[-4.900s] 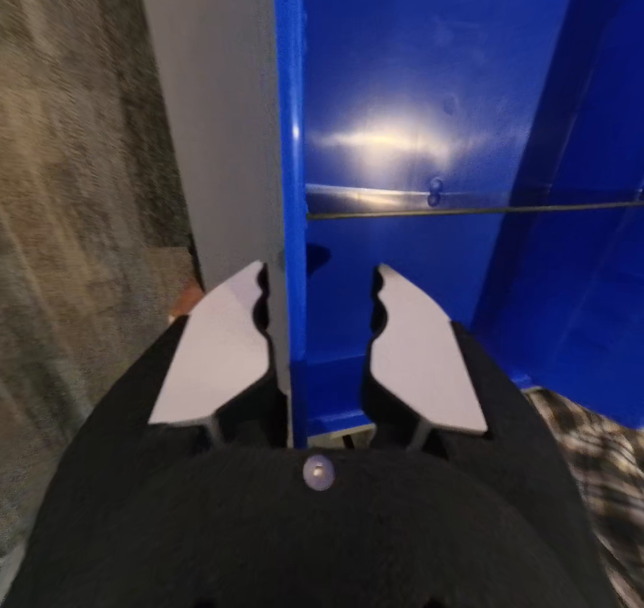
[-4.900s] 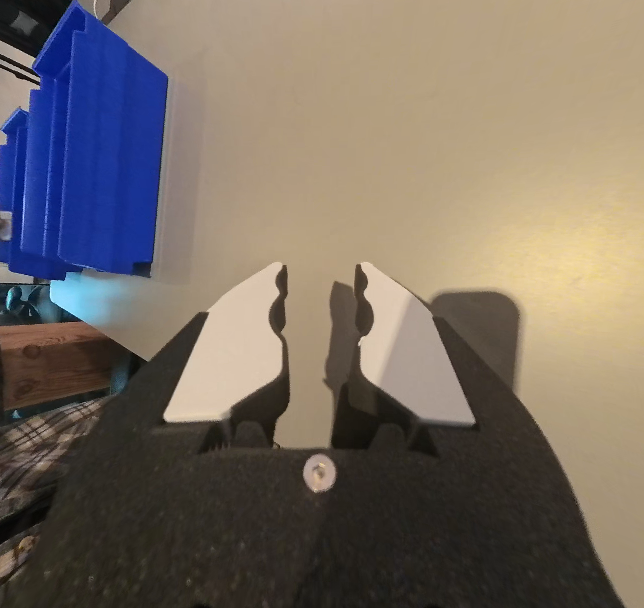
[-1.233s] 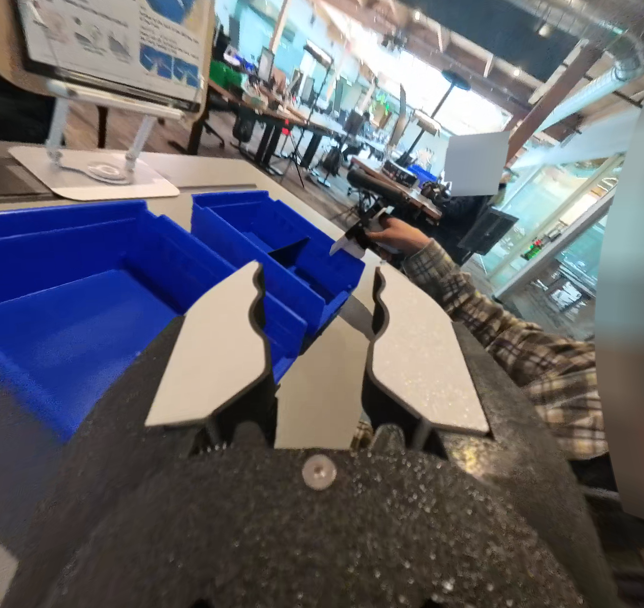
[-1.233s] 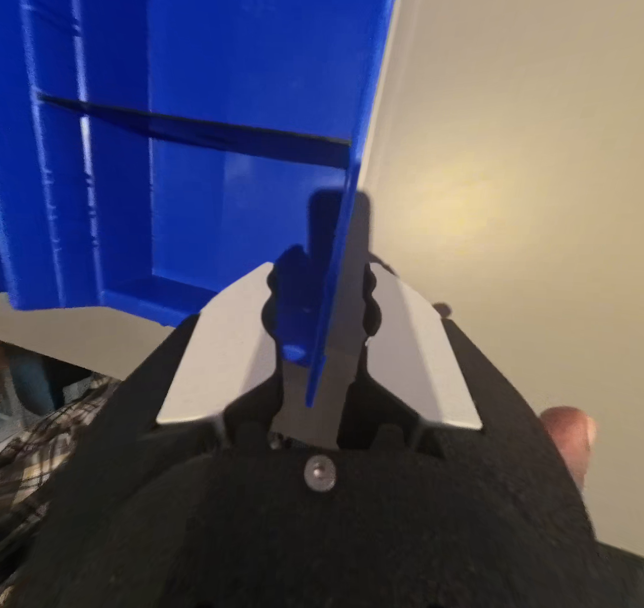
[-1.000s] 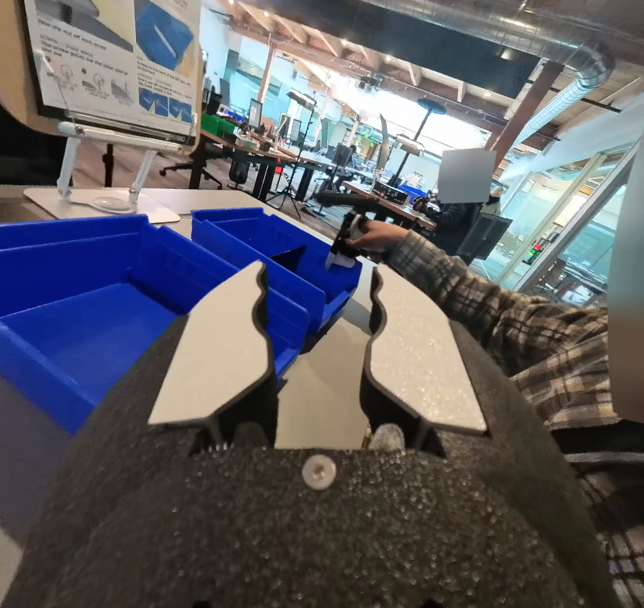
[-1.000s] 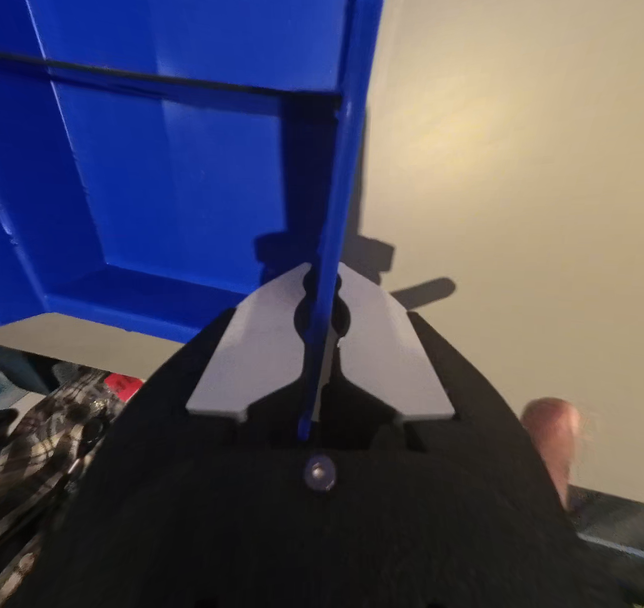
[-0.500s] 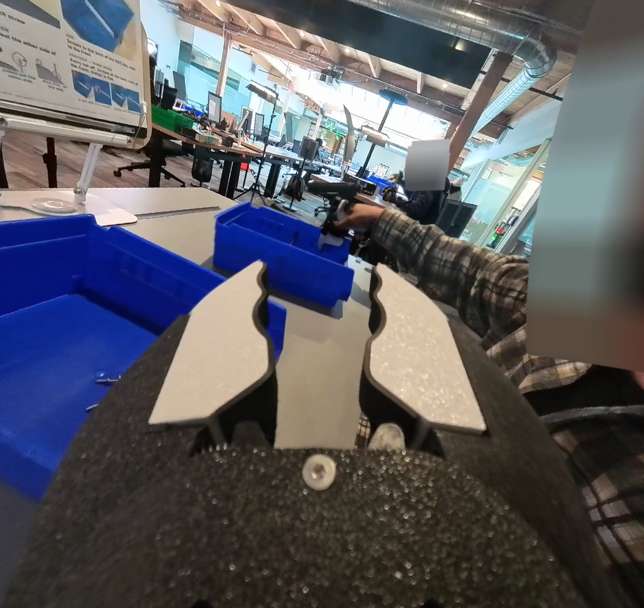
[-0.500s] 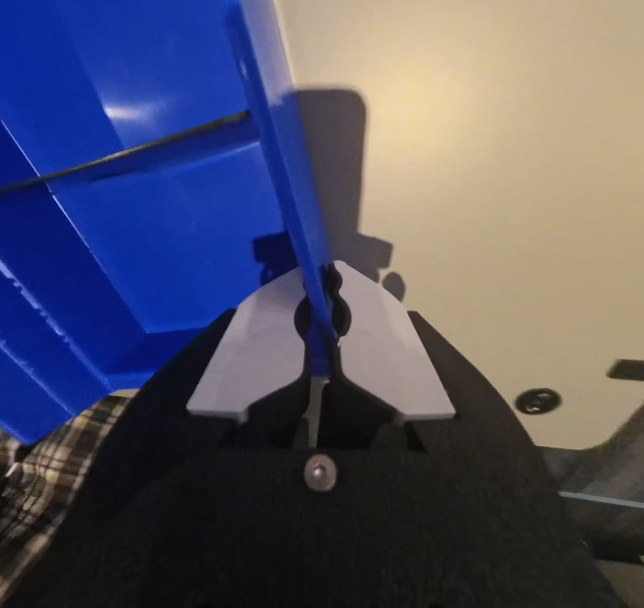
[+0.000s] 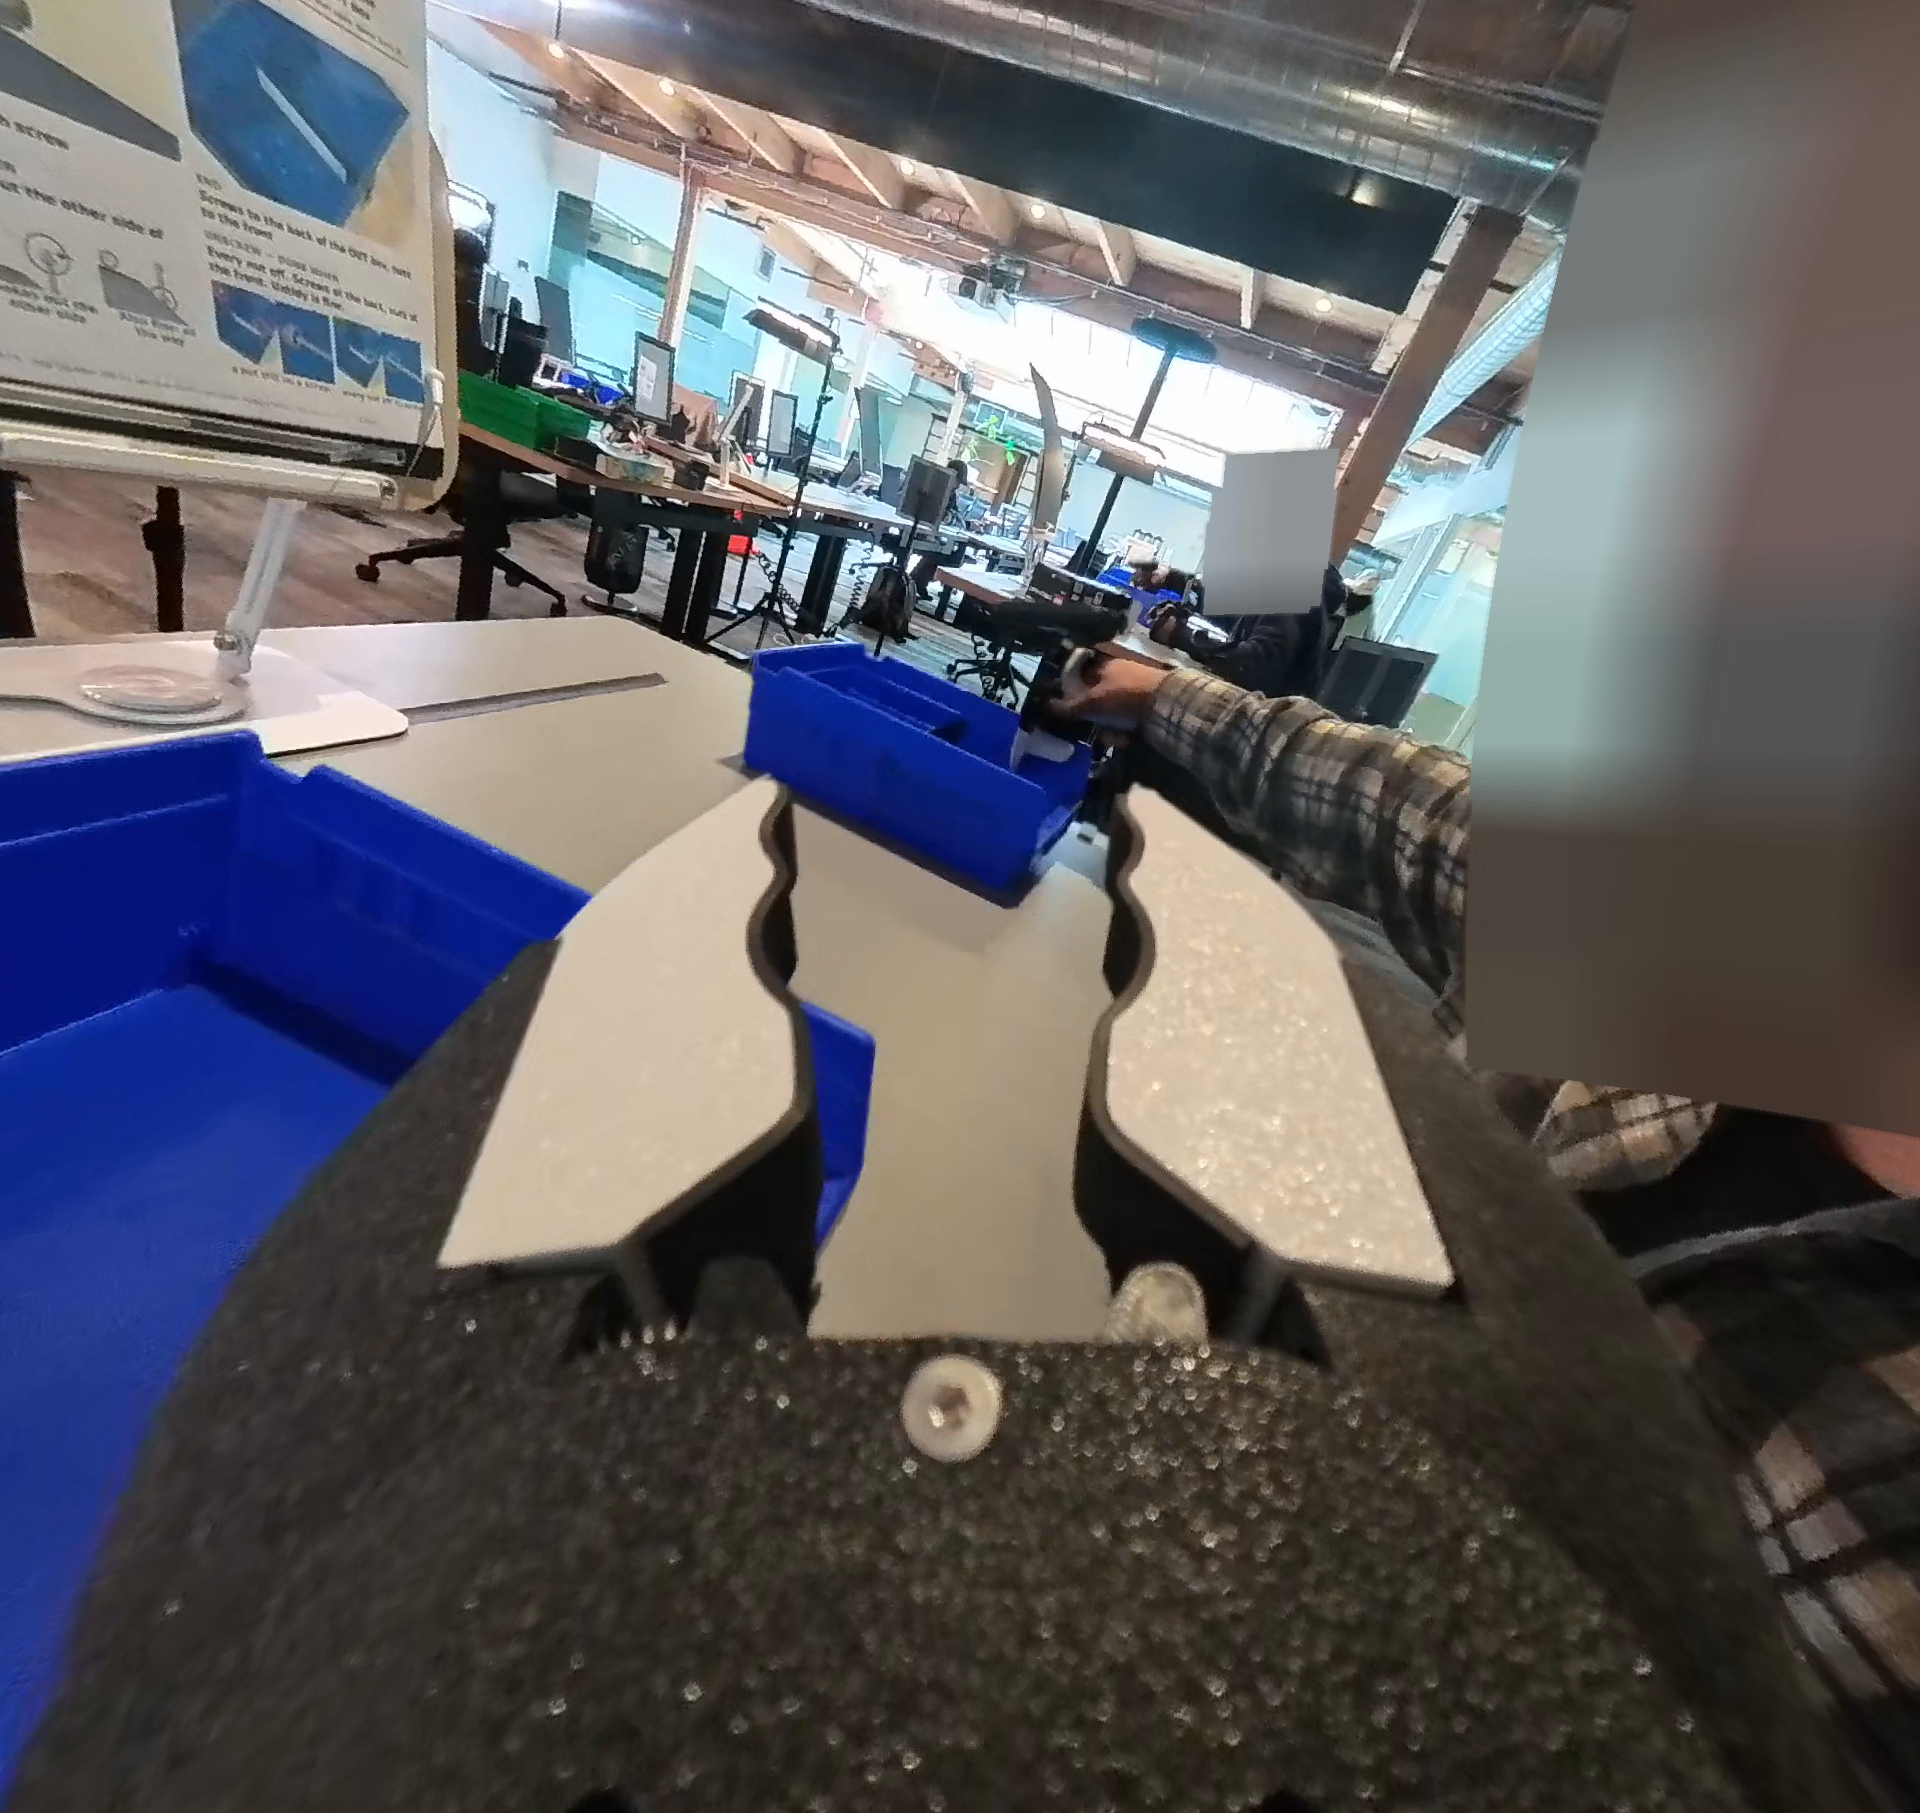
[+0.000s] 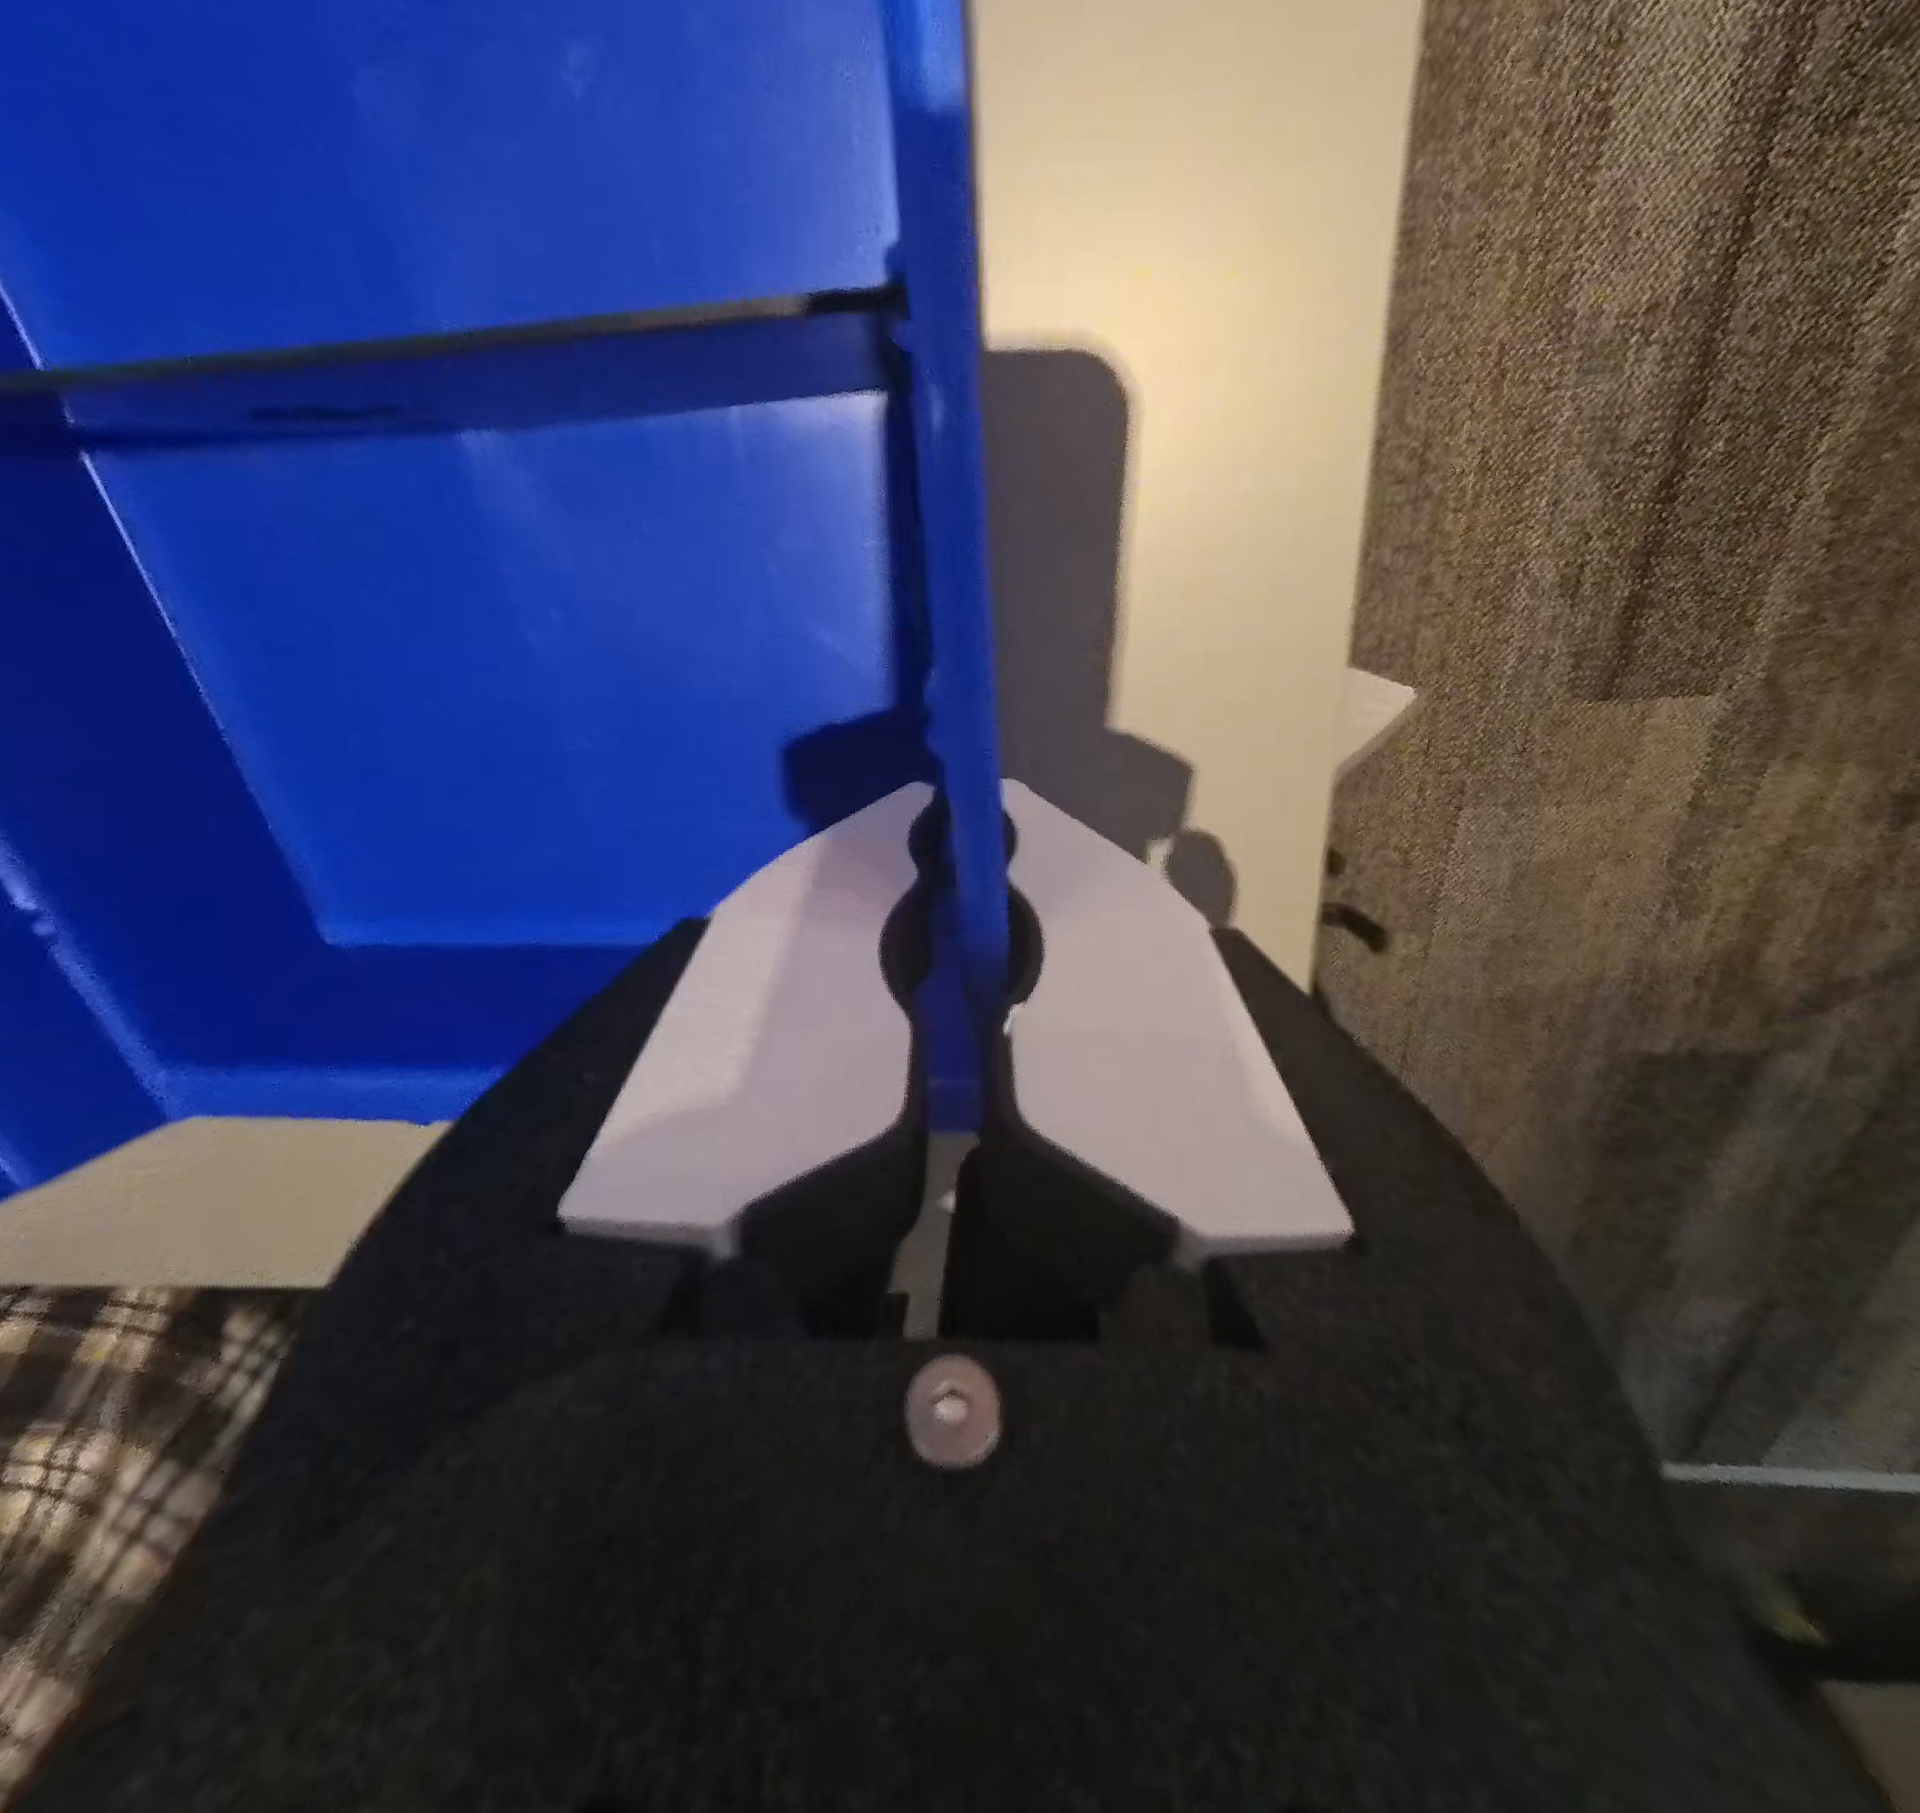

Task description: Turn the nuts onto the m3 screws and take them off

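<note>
My left gripper (image 9: 951, 807) is open and empty, above the grey table (image 9: 935, 1036) beside a near blue bin (image 9: 312, 890). A second blue bin (image 9: 883, 787) sits farther off on the table. My right gripper (image 9: 1044, 740) holds that bin's right end. In the right wrist view my right gripper (image 10: 971, 807) is shut on this bin's thin side wall (image 10: 951, 516). A black divider (image 10: 468, 361) crosses the bin's inside. No nuts or screws show in either view.
An instruction sheet on a stand (image 9: 208, 205) is at the table's back left. A plaid sleeve (image 9: 1299, 797) reaches to the far bin. The table's edge and the carpet floor (image 10: 1662, 516) lie just right of the held bin. My right fingertips sit around 70 cm from my left ones.
My right gripper went from open to shut on the bin's side wall and has moved the bin away from the near bin toward the table's edge. My left gripper stayed open.
</note>
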{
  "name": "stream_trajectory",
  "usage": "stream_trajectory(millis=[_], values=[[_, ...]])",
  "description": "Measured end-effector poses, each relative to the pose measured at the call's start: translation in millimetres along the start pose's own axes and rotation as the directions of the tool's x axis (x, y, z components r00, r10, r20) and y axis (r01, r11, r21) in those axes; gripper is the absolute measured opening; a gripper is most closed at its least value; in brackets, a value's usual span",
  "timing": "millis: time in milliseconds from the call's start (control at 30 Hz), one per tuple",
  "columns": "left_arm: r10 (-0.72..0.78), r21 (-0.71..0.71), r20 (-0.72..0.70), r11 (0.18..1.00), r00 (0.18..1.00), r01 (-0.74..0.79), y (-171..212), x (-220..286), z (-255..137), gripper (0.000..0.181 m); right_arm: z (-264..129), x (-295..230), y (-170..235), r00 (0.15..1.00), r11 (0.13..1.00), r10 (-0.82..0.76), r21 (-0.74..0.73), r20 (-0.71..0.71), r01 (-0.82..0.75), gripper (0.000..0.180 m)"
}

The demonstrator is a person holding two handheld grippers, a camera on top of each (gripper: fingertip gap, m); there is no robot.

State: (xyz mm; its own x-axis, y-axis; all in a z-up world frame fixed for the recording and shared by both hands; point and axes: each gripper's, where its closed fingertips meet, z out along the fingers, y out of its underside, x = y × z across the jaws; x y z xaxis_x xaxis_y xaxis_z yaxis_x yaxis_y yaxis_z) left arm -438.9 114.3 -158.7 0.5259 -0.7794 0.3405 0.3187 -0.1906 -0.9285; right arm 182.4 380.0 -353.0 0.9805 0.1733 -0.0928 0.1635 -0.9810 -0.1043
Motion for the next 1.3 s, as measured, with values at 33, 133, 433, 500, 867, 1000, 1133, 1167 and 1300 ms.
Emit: stream_trajectory(millis=[33,133,433,500,867,1000,1133,1167,1300], values=[[-0.004,0.008,-0.005,1.000,1.000,0.004,-1,0,2,0.057,0,6,-2,1.000,1.000,-0.010,0.002,-0.001,0.010,0.005],[-0.009,0.011,0.001,1.000,1.000,0.009,-3,-2,8,0.059,-1,18,-6,1.000,1.000,-0.028,0.000,-0.002,0.028,0.006],[-0.029,-0.019,0.004,0.999,1.000,0.030,5,-5,17,0.060,-2,32,-8,0.998,0.998,-0.058,-0.025,-0.006,0.057,0.005],[-0.032,-0.018,0.008,0.999,0.999,0.032,5,-6,17,0.061,-3,36,-5,0.998,0.998,-0.056,-0.021,-0.004,0.056,0.005],[-0.042,-0.020,0.009,0.999,0.999,0.042,7,-4,18,0.061,-5,51,2,0.995,0.995,-0.100,-0.004,-0.013,0.100,0.006],[-0.038,-0.014,0.019,0.999,0.999,0.039,5,-4,16,0.062,-5,54,1,0.994,0.994,-0.110,-0.003,-0.013,0.110,0.006],[-0.033,-0.019,0.021,0.999,0.999,0.033,6,-1,16,0.062,-6,57,1,0.994,0.994,-0.111,-0.004,-0.015,0.111,0.006],[-0.031,-0.021,0.021,0.999,0.999,0.031,6,-1,16,0.062,-6,57,1,0.994,0.994,-0.108,-0.003,-0.014,0.108,0.006],[-0.028,-0.016,0.028,0.999,0.999,0.028,3,-2,15,0.064,-26,59,-11,0.986,0.982,-0.150,0.103,-0.078,0.158,0.015]])
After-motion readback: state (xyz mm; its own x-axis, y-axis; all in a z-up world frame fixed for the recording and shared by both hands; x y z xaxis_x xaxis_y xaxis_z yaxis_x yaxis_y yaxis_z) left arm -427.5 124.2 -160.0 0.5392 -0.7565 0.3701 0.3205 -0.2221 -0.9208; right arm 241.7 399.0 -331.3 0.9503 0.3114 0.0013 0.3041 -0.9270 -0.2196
